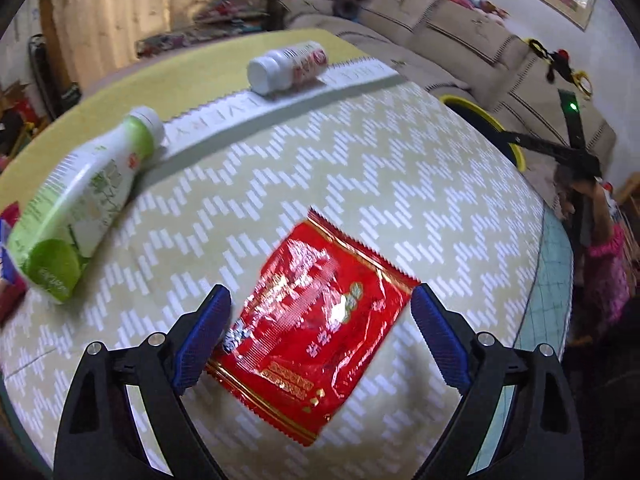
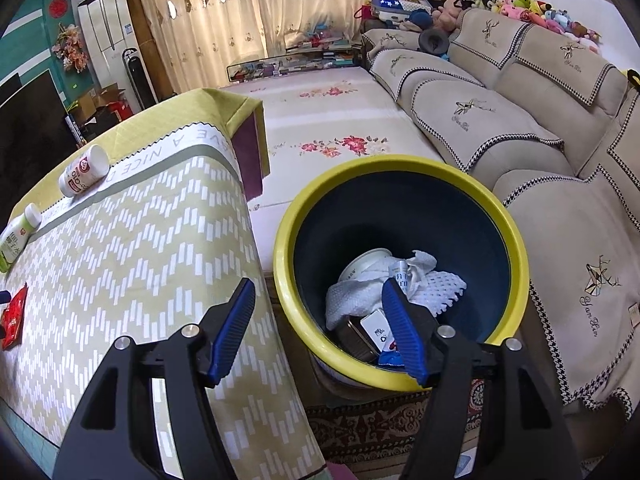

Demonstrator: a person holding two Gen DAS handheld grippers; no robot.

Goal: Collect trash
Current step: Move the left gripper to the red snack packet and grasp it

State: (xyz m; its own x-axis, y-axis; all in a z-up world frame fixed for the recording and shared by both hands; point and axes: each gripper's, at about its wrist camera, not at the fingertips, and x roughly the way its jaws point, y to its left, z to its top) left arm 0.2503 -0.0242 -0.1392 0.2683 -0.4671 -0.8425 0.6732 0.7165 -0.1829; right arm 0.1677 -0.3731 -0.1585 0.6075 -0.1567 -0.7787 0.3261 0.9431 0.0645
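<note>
While your left tongs (image 1: pixel 320 336) are open wide over the red wrapper (image 1: pixel 316 332), push down flat, then squeeze. Your right tongs (image 2: pixel 320 332) hang open, empty.

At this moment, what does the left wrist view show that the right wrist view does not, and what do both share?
Left wrist only: the left gripper, open, its fingers either side of the red wrapper.

Right wrist only: the right gripper, open and empty, and the trash inside the yellow-rimmed bin.

Both: the wrapper, the green bottle, the white bottle, the patterned tablecloth, the bin and the sofa.
</note>
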